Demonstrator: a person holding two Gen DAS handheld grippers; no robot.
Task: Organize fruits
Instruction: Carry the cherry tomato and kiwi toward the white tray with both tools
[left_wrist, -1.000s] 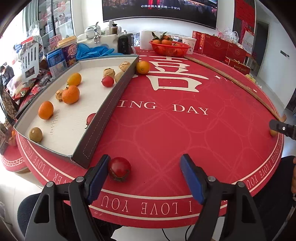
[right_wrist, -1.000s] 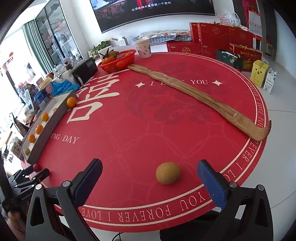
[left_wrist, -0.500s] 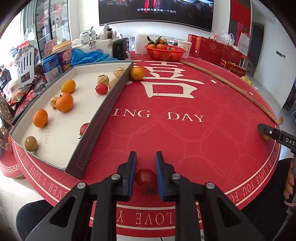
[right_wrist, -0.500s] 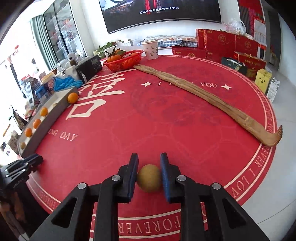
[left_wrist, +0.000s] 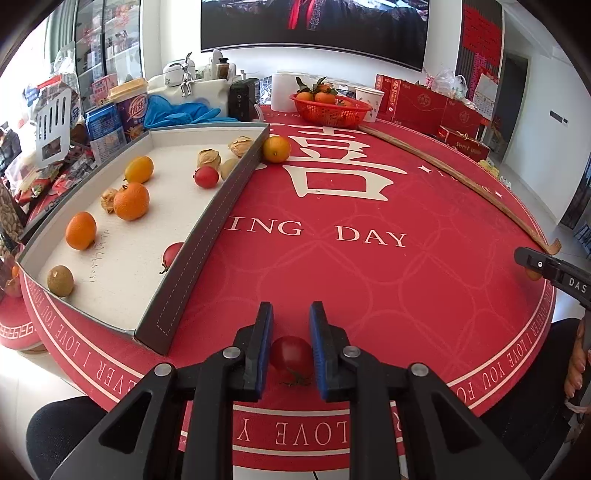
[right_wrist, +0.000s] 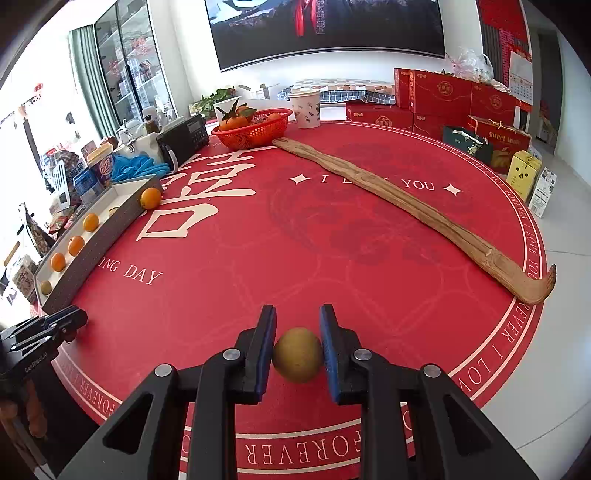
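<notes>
A red tomato (left_wrist: 291, 355) is clamped between the blue pads of the left gripper (left_wrist: 291, 345), low on the near edge of the round red tablecloth (left_wrist: 369, 280), its green stalk end turned toward the camera. A brownish-yellow round fruit (right_wrist: 297, 354) is likewise pinched between the pads of the right gripper (right_wrist: 297, 347), close to the tablecloth's printed rim. Both fruits are seen resting at the cloth, though whether they are lifted clear of it cannot be told. Just beyond the left gripper, a long shallow tray (left_wrist: 192, 266) with dark walls and a white floor is laid along the table's left side; oranges (left_wrist: 131, 201), small red fruits and pale brown ones are scattered inside it. One loose orange (left_wrist: 276, 148) is found touching the tray's far outer corner. A long strip of wood (right_wrist: 413, 214) is stretched across the right half. At the far edge, a red basket (right_wrist: 255, 129) of leafy oranges is placed beside a paper cup (right_wrist: 304, 109).
</notes>
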